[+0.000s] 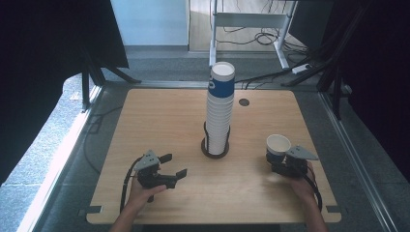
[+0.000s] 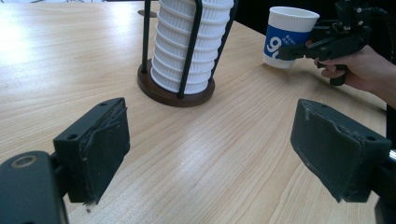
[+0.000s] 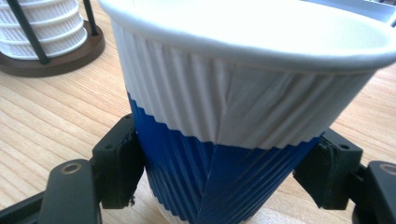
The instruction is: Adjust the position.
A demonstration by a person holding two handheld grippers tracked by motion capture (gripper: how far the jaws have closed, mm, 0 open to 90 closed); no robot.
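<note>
A blue and white ribbed paper cup (image 1: 278, 144) (image 2: 287, 37) (image 3: 233, 121) is upright at the right side of the wooden table (image 1: 159, 121). My right gripper (image 1: 279, 163) (image 3: 224, 175) is shut on its blue lower half, one pad on each side. Whether the cup's base touches the tabletop I cannot tell. A tall stack of white ribbed cups (image 1: 220, 113) (image 2: 187, 46) with a blue-banded cup on top stands in a black wire holder on a round dark base (image 1: 214, 152) at mid-table. My left gripper (image 1: 175, 165) (image 2: 210, 154) is open at the front left, with nothing between its pads.
A round cable hole (image 1: 244, 102) lies near the table's far edge. Beyond the table are a white desk frame (image 1: 249, 21) and loose cables on the floor. Dark curtains hang on both sides. Bare wood stretches between the two grippers.
</note>
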